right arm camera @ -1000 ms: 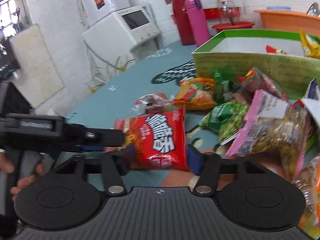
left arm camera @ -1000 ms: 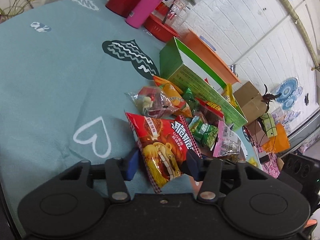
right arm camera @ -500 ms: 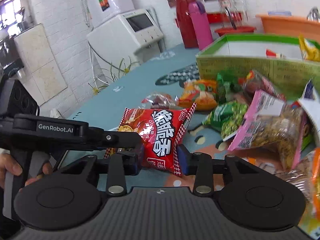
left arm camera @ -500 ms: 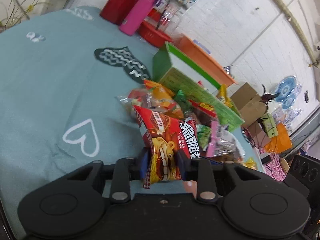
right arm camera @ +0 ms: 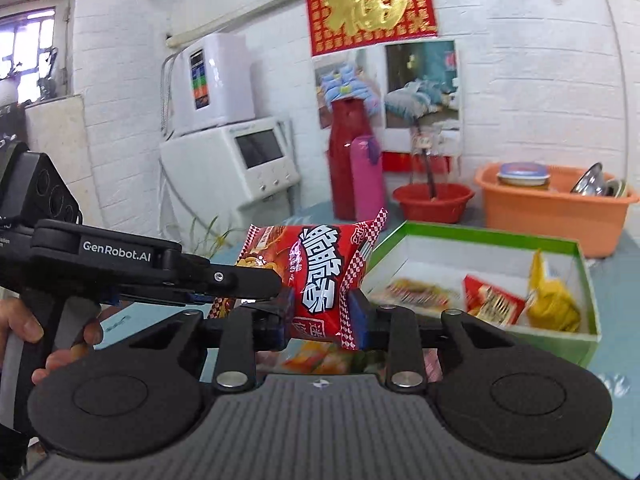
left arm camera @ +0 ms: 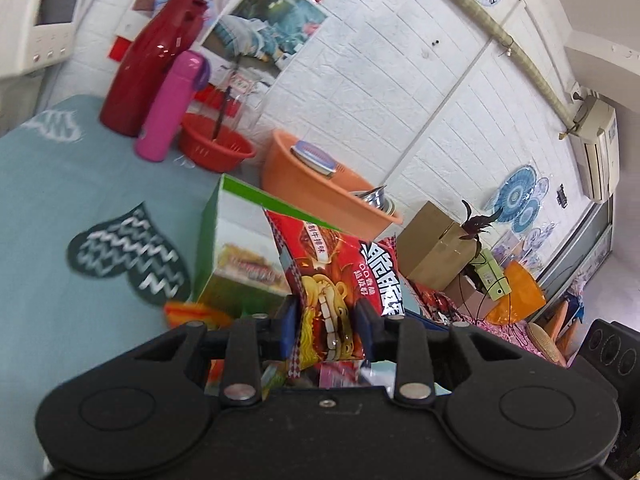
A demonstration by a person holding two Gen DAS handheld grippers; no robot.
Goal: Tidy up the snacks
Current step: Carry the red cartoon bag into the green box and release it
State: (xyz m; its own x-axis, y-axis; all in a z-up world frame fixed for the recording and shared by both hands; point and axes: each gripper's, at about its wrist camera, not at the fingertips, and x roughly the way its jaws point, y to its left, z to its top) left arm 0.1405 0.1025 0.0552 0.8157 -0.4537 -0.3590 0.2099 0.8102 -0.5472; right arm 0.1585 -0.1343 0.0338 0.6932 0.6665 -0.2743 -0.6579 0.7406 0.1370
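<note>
A red noodle snack bag [left arm camera: 332, 276] is held in the air by both grippers. My left gripper [left arm camera: 326, 318] is shut on its lower end. My right gripper [right arm camera: 320, 316] is shut on the same bag [right arm camera: 320, 264] from another side; the left gripper's body [right arm camera: 152, 268] shows at left in the right wrist view. The green cardboard box [right arm camera: 576, 328] stands just right of the bag, open, with a few snack packets [right arm camera: 492, 300] inside. The box [left arm camera: 228, 256] sits behind the bag in the left wrist view. More packets [left arm camera: 192, 312] lie below on the teal tablecloth [left arm camera: 60, 208].
A red thermos [left arm camera: 148, 68], a pink bottle [left arm camera: 168, 108], a red basin [left arm camera: 216, 148] and an orange basin [left arm camera: 316, 192] with dishes stand at the table's far edge by the wall. A cardboard carton [left arm camera: 432, 244] lies beyond. A white appliance [right arm camera: 232, 160] stands left.
Both grippers closed on the red bag and lifted it off the table, up and toward the green box. The snack pile dropped below view.
</note>
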